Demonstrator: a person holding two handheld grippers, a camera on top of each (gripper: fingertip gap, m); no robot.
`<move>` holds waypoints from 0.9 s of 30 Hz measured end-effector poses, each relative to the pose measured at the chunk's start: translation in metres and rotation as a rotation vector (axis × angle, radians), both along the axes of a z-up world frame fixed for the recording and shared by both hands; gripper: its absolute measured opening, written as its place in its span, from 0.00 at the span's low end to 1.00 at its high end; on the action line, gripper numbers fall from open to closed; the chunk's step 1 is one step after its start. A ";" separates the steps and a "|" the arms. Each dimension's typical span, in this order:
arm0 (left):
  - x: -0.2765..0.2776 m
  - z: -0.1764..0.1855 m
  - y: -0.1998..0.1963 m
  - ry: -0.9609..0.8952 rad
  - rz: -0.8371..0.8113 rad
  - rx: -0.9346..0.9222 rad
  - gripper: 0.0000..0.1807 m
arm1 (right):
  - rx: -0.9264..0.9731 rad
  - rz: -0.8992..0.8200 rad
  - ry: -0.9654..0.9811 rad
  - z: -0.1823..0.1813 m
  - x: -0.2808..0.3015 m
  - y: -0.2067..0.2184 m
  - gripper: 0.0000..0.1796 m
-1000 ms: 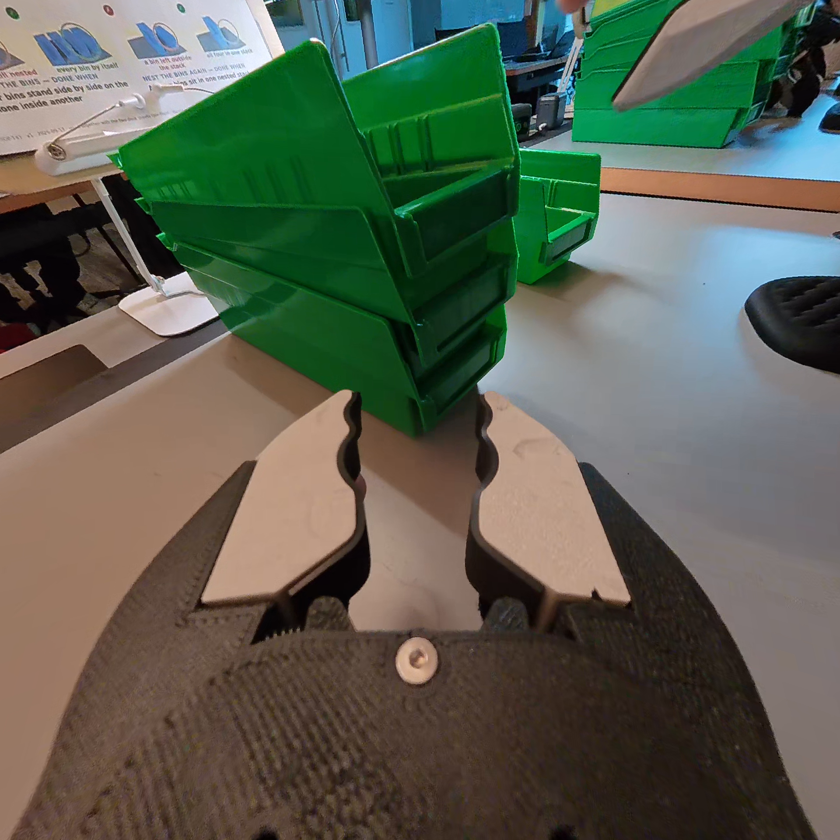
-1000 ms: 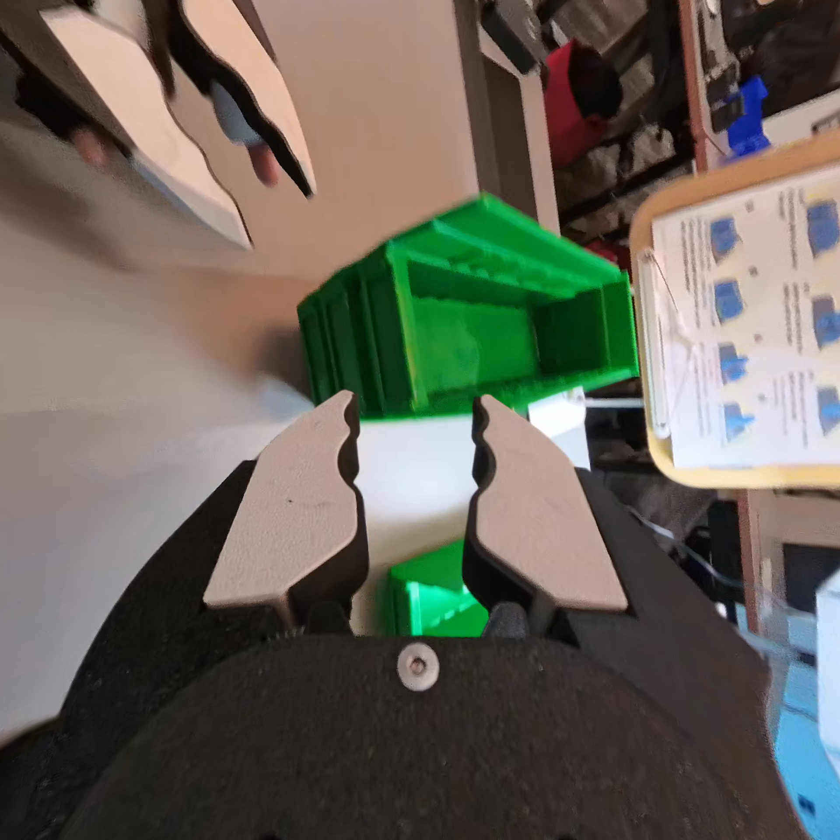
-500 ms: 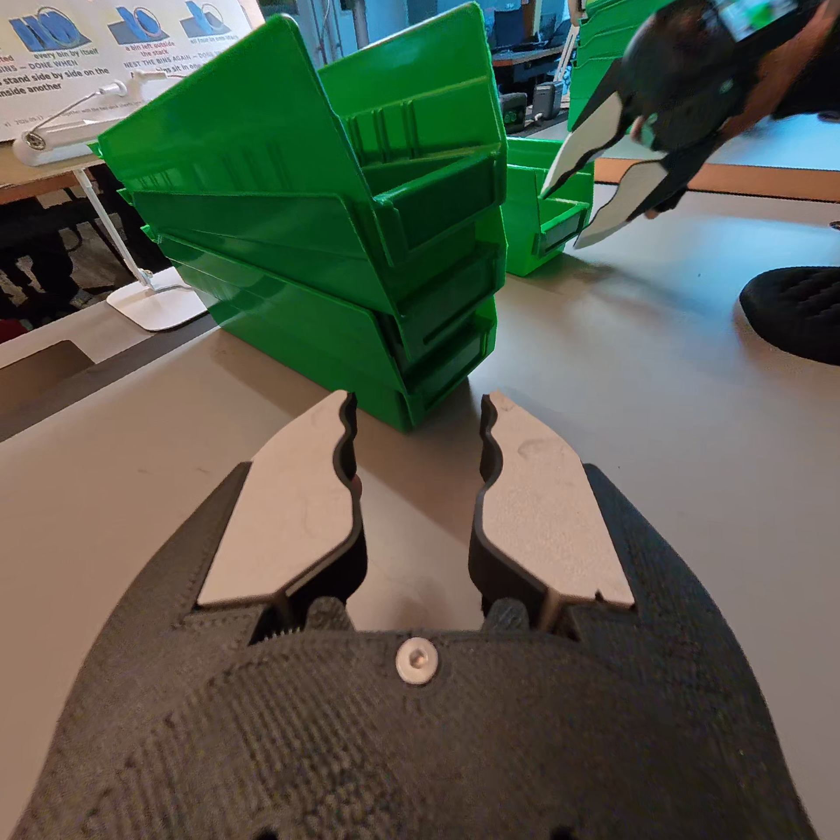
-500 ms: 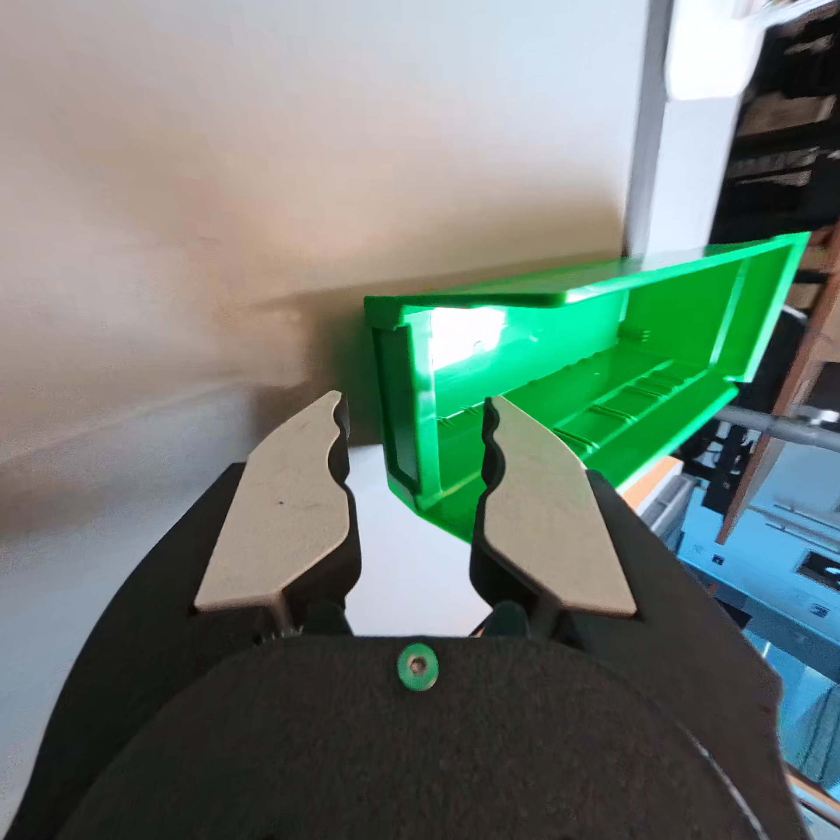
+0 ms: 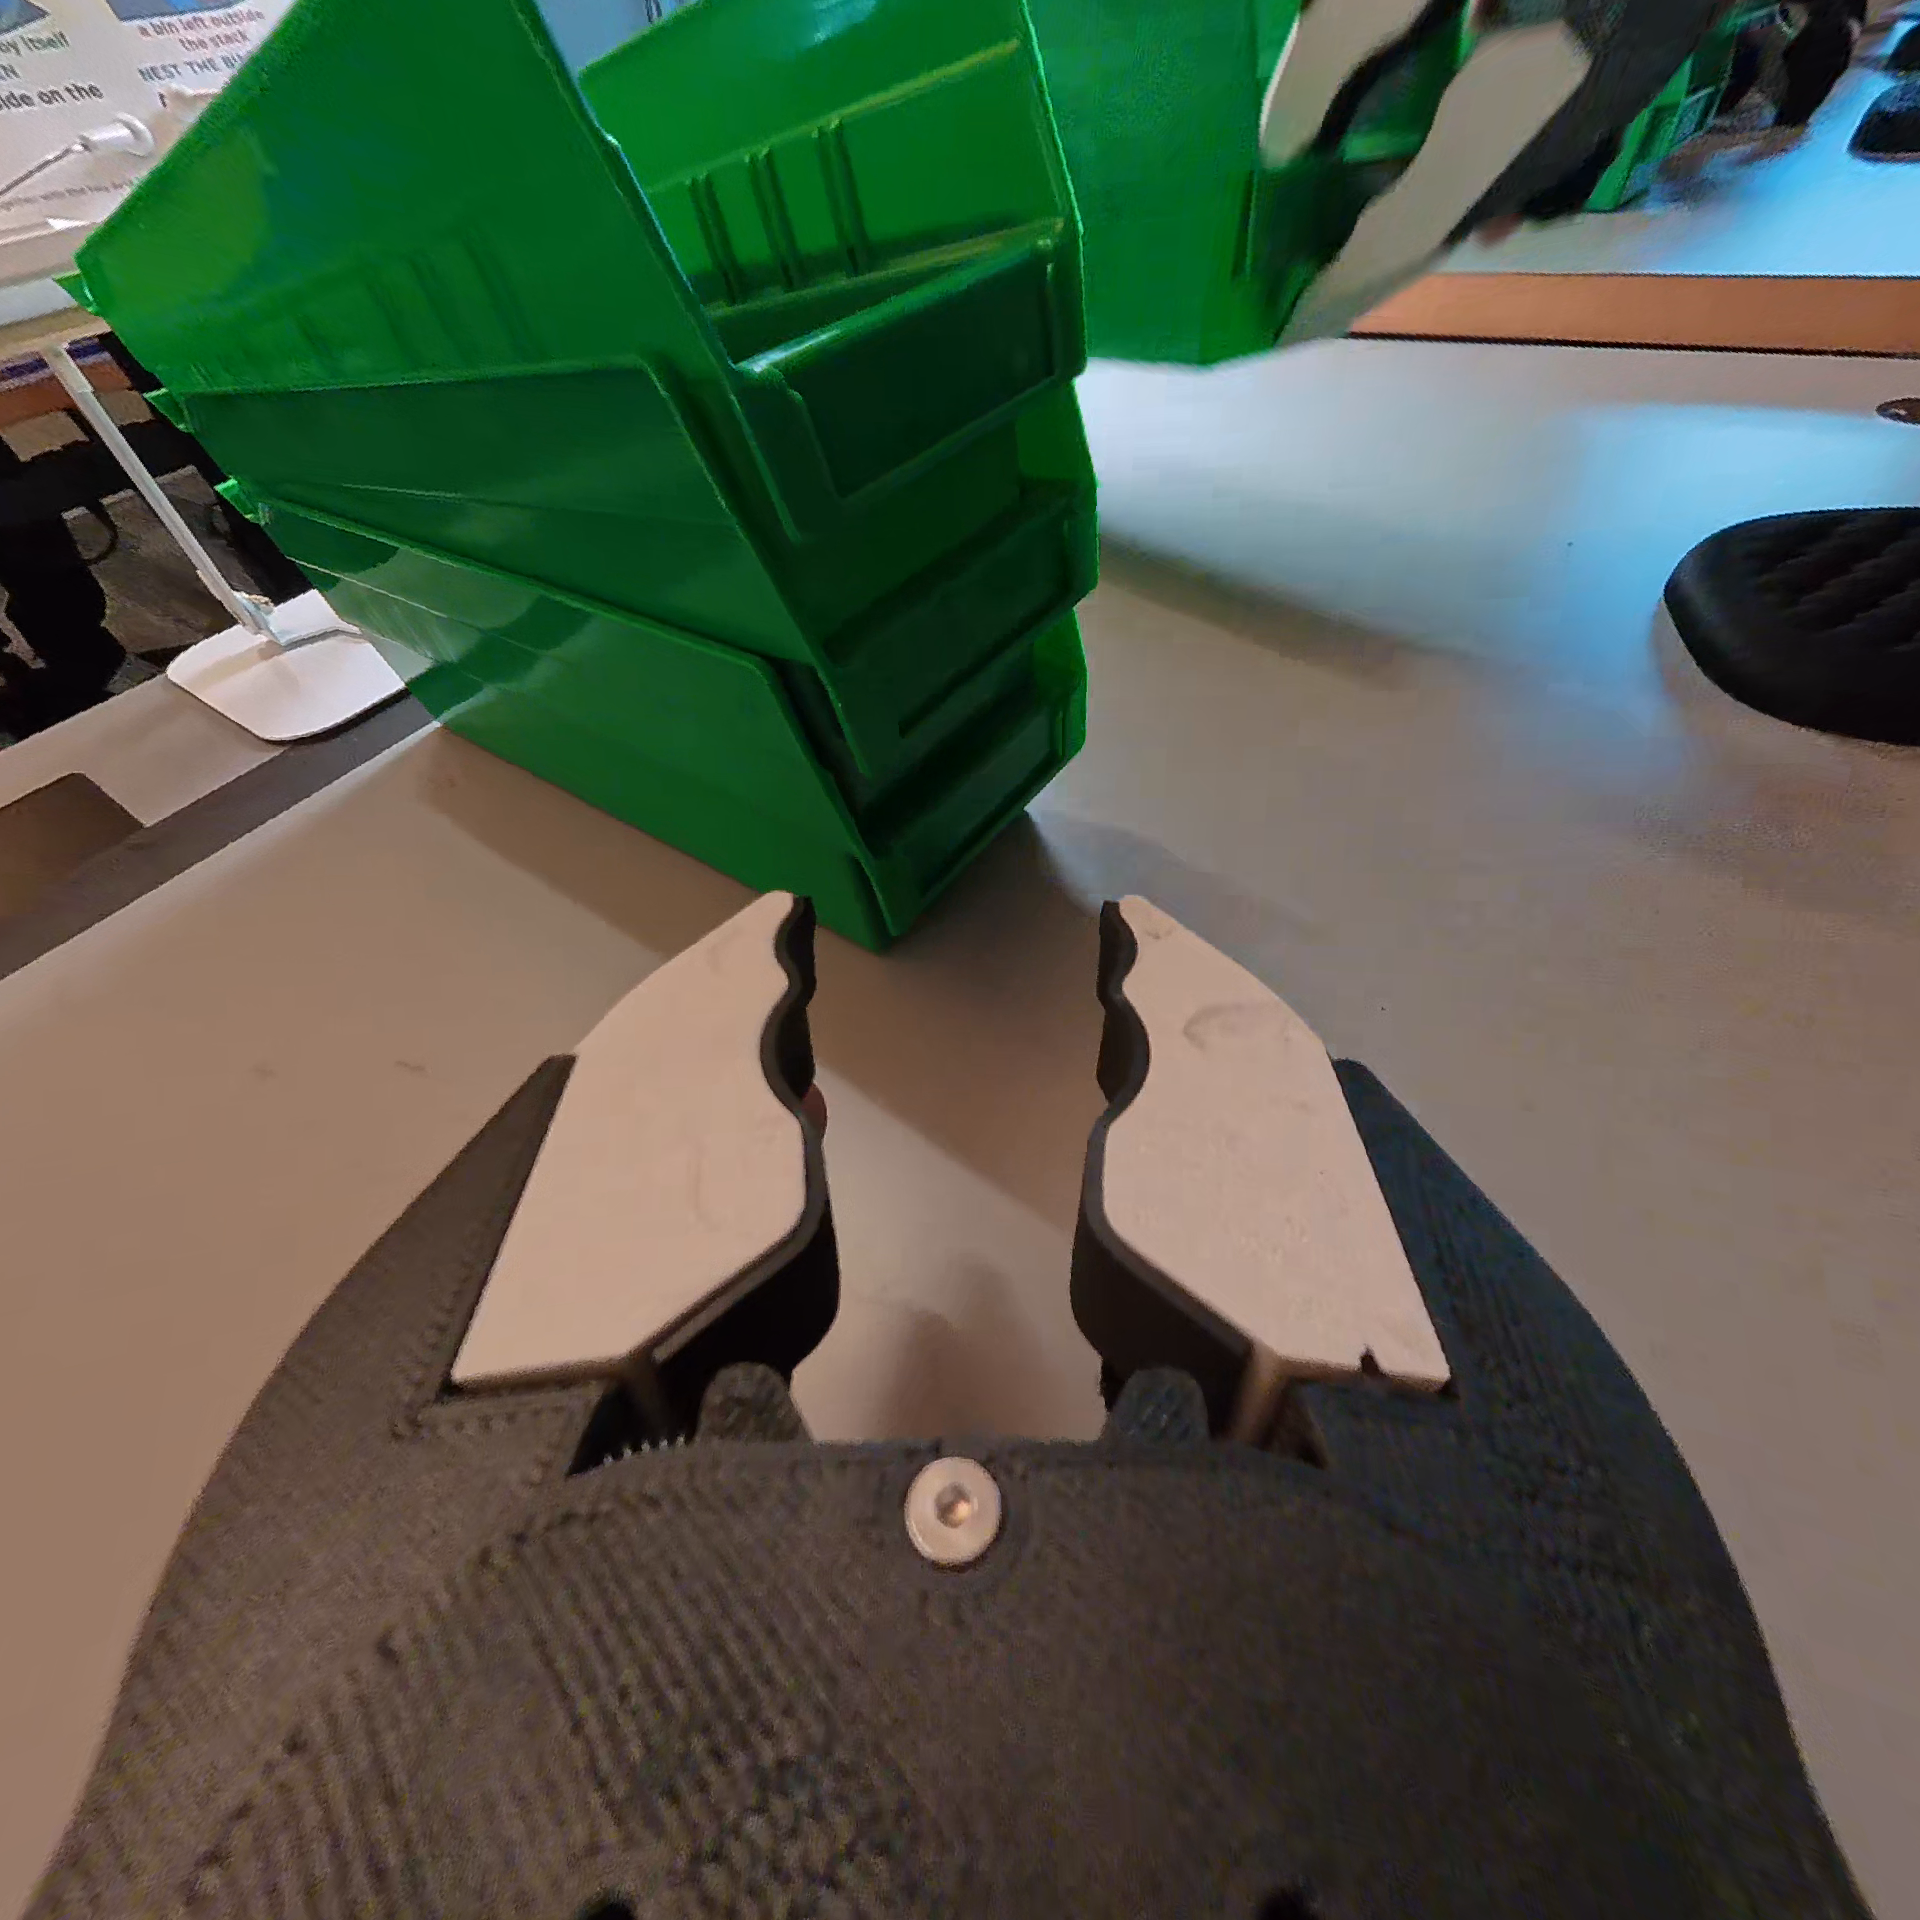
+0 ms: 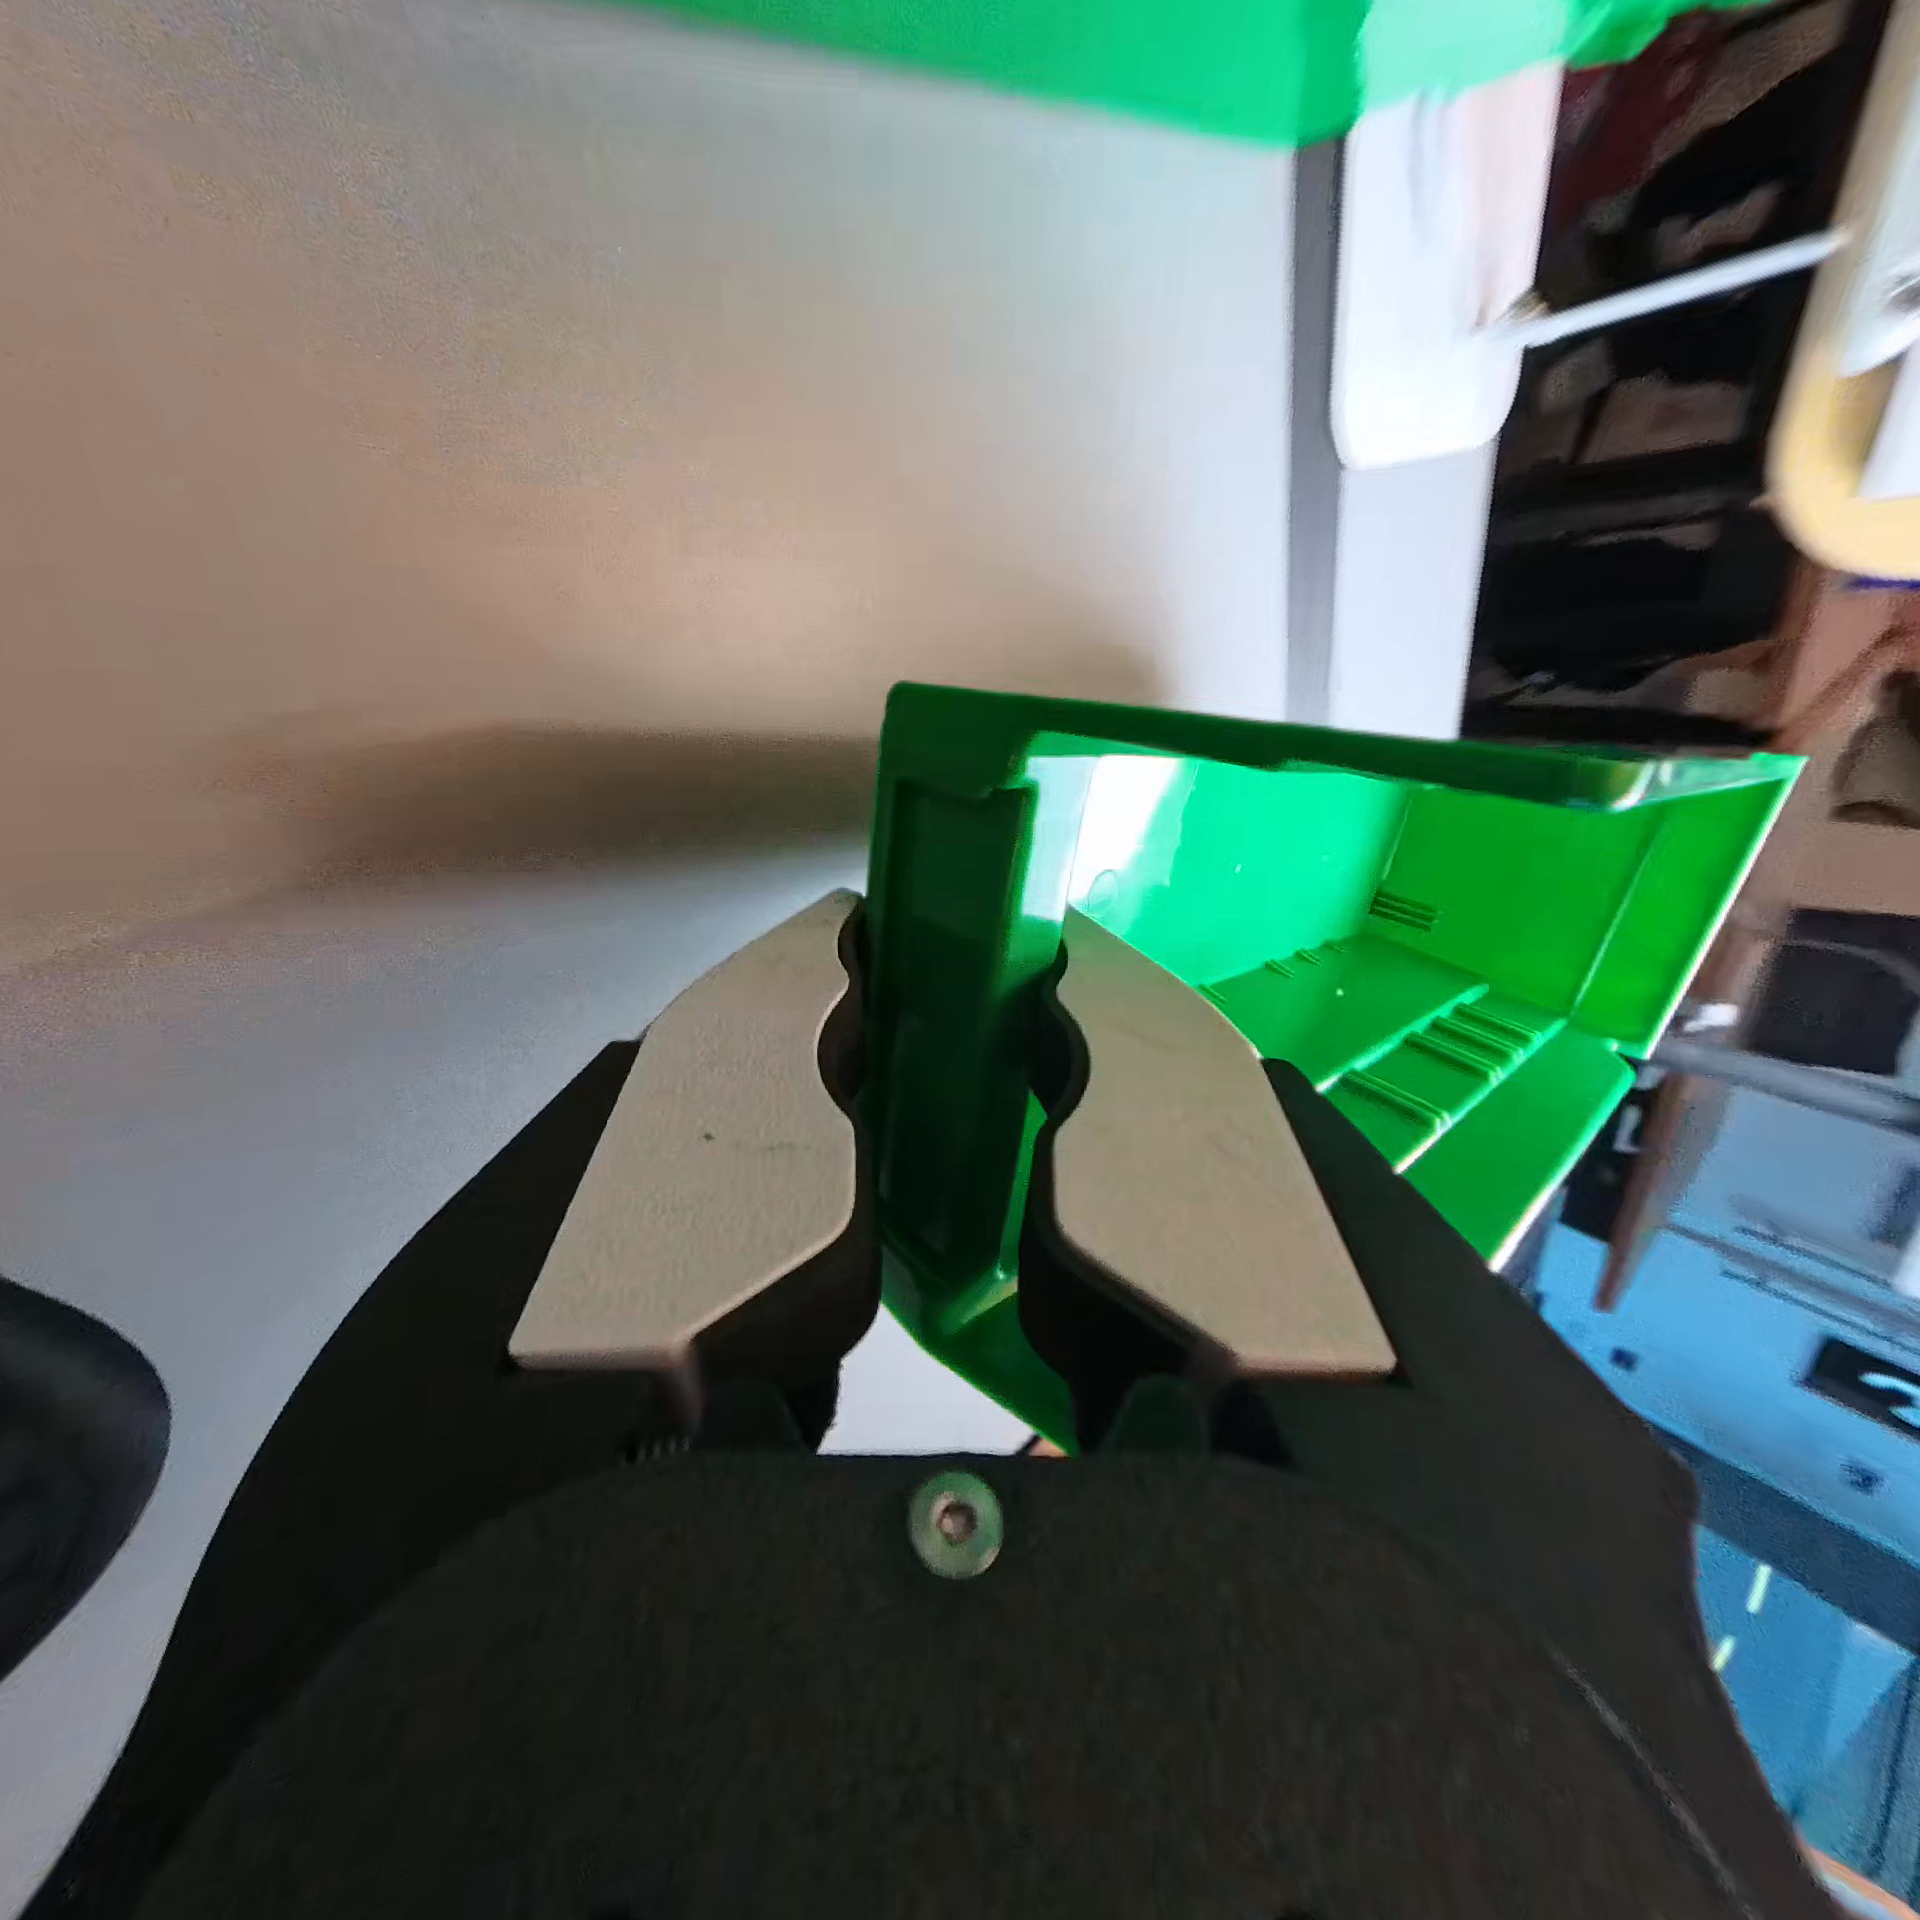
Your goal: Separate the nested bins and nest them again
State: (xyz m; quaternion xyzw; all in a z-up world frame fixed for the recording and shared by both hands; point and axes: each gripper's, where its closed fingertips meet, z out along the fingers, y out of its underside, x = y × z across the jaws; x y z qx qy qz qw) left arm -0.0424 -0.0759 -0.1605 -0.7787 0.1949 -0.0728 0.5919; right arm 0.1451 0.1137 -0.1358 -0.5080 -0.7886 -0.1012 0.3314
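Note:
A stack of three nested green bins [image 5: 623, 520] stands on the grey table [image 5: 1351, 831], its top bin tilted up at the back. My left gripper [image 5: 951, 920] is open and empty, low over the table just before the stack's front corner. My right gripper [image 6: 956, 935] is shut on the front wall of a single green bin [image 6: 1351, 935], one finger inside and one outside. In the left wrist view this bin [image 5: 1153, 208] and the right gripper [image 5: 1382, 187] show blurred behind the stack. The stack shows as a green blur [image 6: 1039, 52] in the right wrist view.
A black round pad [image 5: 1808, 623] lies on the table at the right. A white lamp base [image 5: 281, 675] and an instruction sheet [image 5: 62, 62] stand left of the stack. More green bins [image 5: 1662, 135] sit on a far table. The gap from one gripper's tips to the other's is roughly 25 cm.
My right gripper came down to the single bin, closed on its front wall and is moving it. My left gripper stayed open and crept a little closer to the stack.

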 end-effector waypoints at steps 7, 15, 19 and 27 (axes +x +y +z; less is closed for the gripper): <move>0.004 0.001 -0.002 0.004 0.006 0.009 0.29 | 0.042 0.181 0.129 0.115 -0.057 -0.063 0.16; 0.010 0.001 -0.006 0.020 -0.010 0.014 0.30 | 0.004 0.230 0.026 0.146 -0.133 -0.102 0.16; 0.009 0.003 -0.006 0.032 -0.011 0.026 0.30 | -0.018 0.196 -0.056 0.121 -0.157 -0.099 0.16; 0.007 0.006 -0.007 0.022 -0.006 0.034 0.30 | 0.026 0.181 -0.104 0.077 -0.178 -0.089 0.15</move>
